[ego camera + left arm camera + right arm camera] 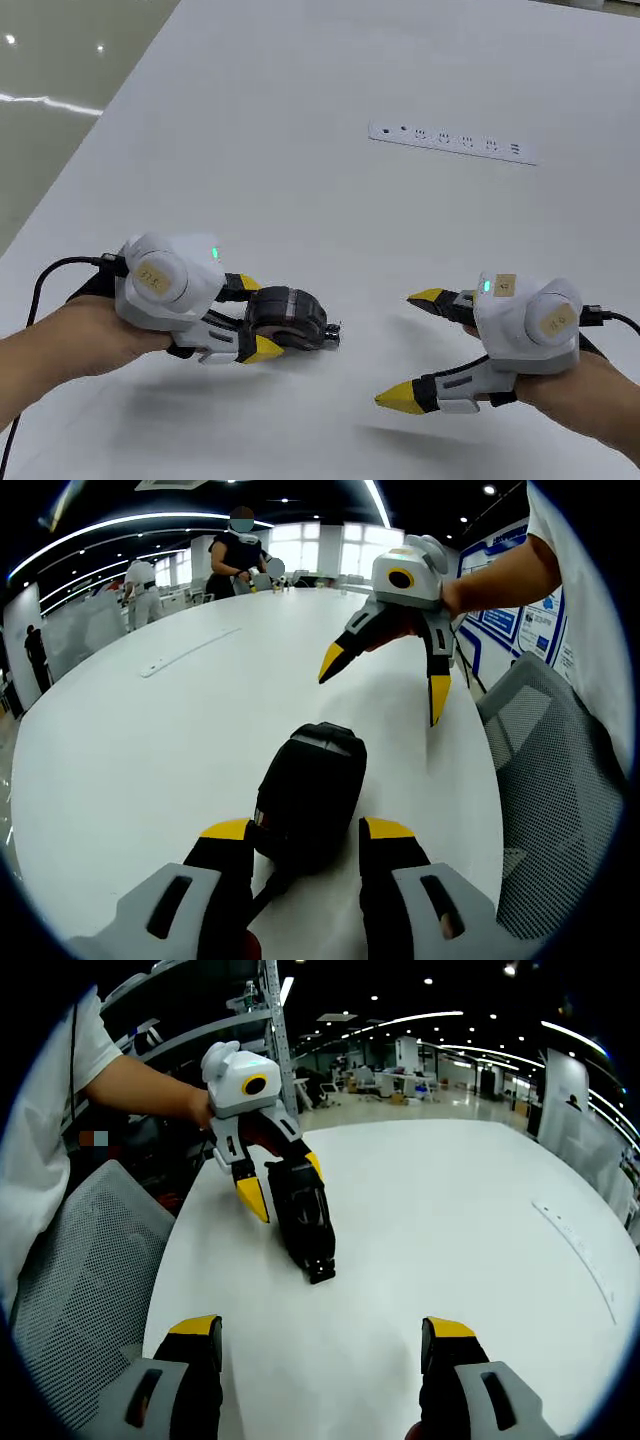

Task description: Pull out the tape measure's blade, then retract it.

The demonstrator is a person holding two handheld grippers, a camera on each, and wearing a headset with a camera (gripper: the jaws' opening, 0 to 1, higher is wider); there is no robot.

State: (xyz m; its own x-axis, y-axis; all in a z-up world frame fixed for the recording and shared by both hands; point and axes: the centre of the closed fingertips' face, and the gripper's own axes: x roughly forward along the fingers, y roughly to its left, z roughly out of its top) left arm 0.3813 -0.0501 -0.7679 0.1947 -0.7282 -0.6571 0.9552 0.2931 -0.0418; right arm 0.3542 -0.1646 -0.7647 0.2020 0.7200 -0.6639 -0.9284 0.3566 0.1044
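- Your left gripper [258, 316] is near you on the left in the head view. Its two yellow tips pinch the black tape measure [290, 318] from both sides.
- Your right gripper [410, 347] is on the right, apart from the tape measure. Its tips are spread wide with nothing between them.
- Far across the white table [300, 150] lies a white power strip [452, 141].
- In the left gripper view, the left gripper [306, 830] hugs the near end of the tape measure [310, 790], which sits on the table. The right gripper [384, 683] is farther off on the right, tips spread. A grey chair [560, 780] is on the right.
- In the right gripper view, the right gripper [322, 1327] is spread over bare table. Farther off on the left, the left gripper [282, 1182] squeezes the tape measure [303, 1215], whose small end points toward you.
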